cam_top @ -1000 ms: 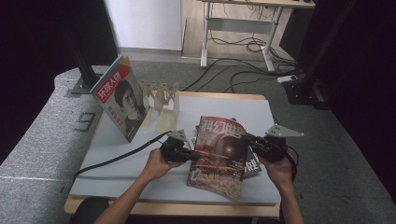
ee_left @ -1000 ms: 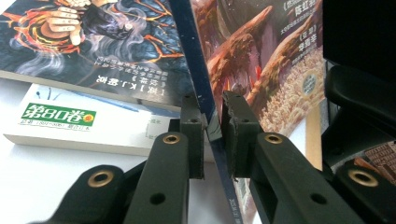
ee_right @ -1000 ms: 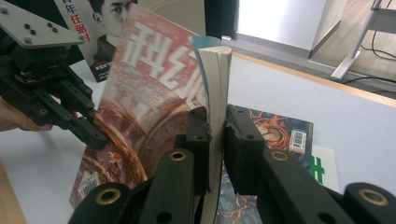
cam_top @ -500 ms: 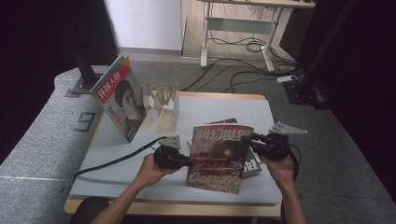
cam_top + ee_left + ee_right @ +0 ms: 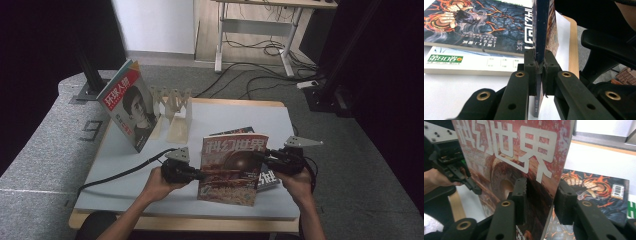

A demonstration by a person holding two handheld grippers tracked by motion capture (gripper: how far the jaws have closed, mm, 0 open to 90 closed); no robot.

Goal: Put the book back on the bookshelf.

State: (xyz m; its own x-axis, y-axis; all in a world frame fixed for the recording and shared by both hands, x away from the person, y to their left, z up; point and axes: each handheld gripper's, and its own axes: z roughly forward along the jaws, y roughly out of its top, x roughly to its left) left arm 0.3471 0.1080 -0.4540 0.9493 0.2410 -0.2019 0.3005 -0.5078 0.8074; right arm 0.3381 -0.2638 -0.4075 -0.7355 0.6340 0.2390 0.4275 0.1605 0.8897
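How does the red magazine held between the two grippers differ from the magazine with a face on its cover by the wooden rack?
The red magazine is held upright off the table between the grippers; the face-cover magazine stands free, propped against the wooden rack. The red magazine has a dark reddish cover with large pale characters; the face-cover magazine shows a portrait under a red title band. The left gripper is clamped on the red magazine's edge; nothing touches the face-cover magazine. Both are upright, covers toward the person.
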